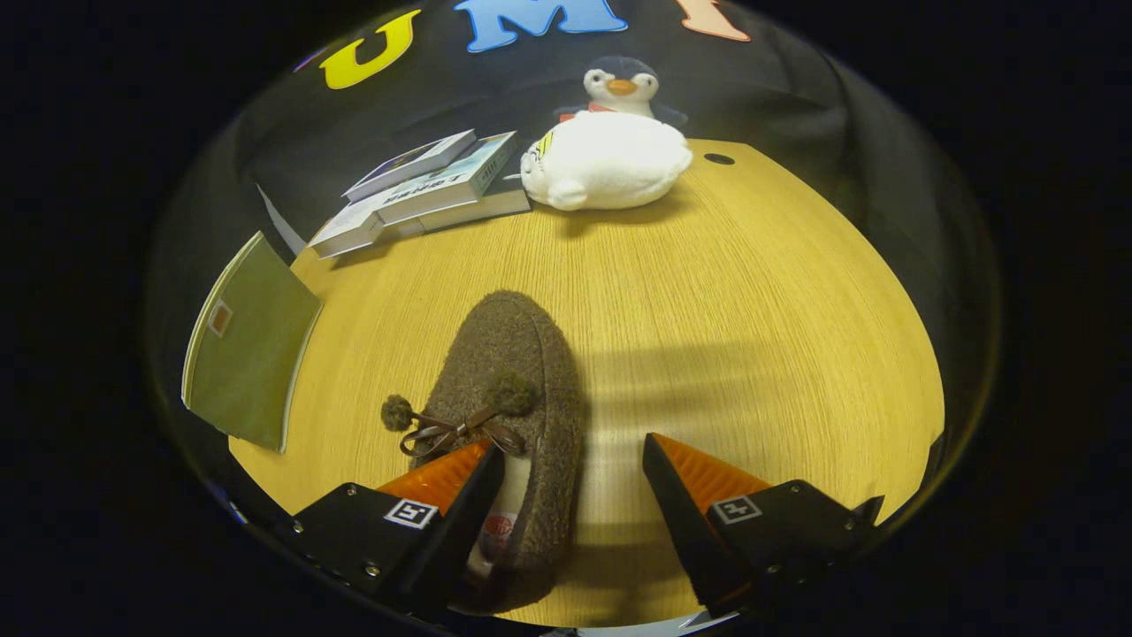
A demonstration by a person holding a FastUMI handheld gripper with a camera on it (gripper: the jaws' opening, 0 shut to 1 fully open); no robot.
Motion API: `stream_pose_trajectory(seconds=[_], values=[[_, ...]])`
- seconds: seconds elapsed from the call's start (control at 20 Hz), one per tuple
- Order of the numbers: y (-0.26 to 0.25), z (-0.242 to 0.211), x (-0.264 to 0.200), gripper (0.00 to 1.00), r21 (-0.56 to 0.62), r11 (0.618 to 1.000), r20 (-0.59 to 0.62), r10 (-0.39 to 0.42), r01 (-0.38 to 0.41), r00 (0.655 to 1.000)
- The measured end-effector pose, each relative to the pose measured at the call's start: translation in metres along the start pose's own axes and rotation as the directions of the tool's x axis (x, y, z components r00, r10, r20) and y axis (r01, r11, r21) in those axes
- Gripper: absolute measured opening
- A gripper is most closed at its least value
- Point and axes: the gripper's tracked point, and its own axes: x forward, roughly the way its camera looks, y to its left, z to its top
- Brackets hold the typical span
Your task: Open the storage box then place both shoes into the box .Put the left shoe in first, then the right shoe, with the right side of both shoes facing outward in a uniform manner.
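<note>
A brown fuzzy slipper (508, 389) with two pompoms and a ribbon bow lies on the wooden table (752, 292), toe pointing away from me. My gripper (570, 456) is open above its heel end. The left finger (447, 478) sits over the slipper's opening, and the right finger (699, 473) stands over bare table to the slipper's right. The slipper's right wall lies in the gap between the fingers. Neither finger visibly presses on it.
Beyond the slipper, at the table's far edge, lies a stack of books (424, 190) with a white plush seal (606, 159) and a penguin toy (623, 86) beside it. A green booklet (248, 349) overhangs the table's left edge. A small hole (719, 159) marks the far right corner.
</note>
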Motion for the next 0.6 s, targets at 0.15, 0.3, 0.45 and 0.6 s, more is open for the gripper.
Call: stream_pose_trajectory(seconds=[0.15,0.3,0.45,0.6], values=[[0.012,-0.002,0.001,0.59,0.049,0.998,-0.002,0.032,-0.031,0.999],[-0.001,-0.002,0.009,0.28,0.047,0.998,0.015,-0.032,0.032,0.999],[0.005,-0.003,-0.004,0.07,0.136,0.990,-0.001,-0.032,0.032,0.999],[0.014,0.003,-0.013,0.07,0.211,0.977,0.000,-0.006,0.006,1.000]])
